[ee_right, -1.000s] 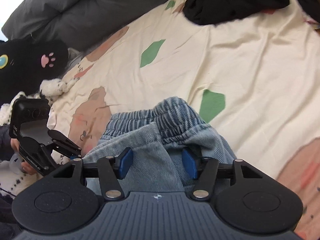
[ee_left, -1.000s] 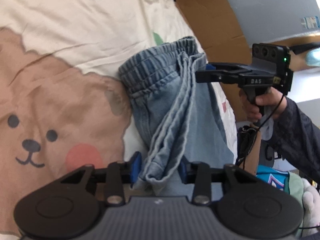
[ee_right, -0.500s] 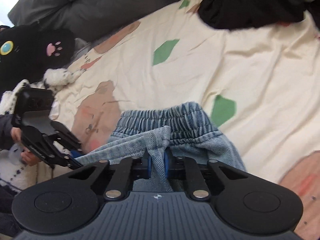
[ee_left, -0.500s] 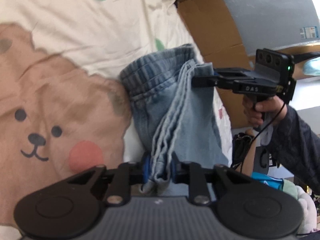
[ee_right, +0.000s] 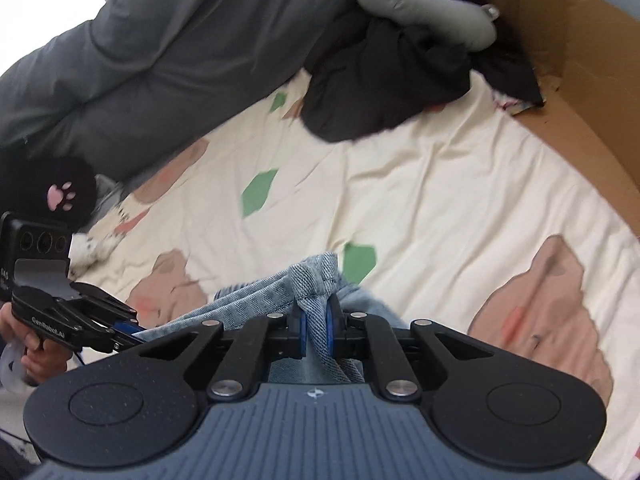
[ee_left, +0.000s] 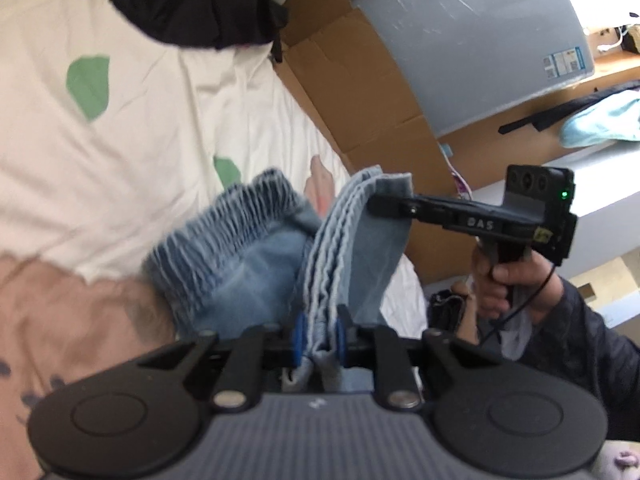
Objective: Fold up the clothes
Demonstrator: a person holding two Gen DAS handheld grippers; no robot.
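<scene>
Folded light-blue denim shorts (ee_left: pixel 256 256) with an elastic waistband hang lifted above the cream bear-print bedsheet (ee_left: pixel 140 128). My left gripper (ee_left: pixel 319 338) is shut on the stacked hem edges at one end. My right gripper (ee_right: pixel 316 330) is shut on the bunched denim (ee_right: pixel 312 280) at the other end; in the left wrist view it (ee_left: pixel 374 204) pinches the far corner, with a hand (ee_left: pixel 508 280) on its handle. In the right wrist view the left gripper (ee_right: pixel 132 326) shows at lower left, clamped on the fabric edge.
A black garment (ee_right: pixel 384 88) lies at the bed's far end beside a grey pillow (ee_right: pixel 424 12) and a dark grey duvet (ee_right: pixel 160 60). Cardboard (ee_left: pixel 360 80) lines the bed's side. A black plush with a pink paw (ee_right: pixel 64 196) sits at left.
Both grippers went from open around the shorts to shut on them, then raised the denim off the sheet; the views now tilt toward the bed's far end.
</scene>
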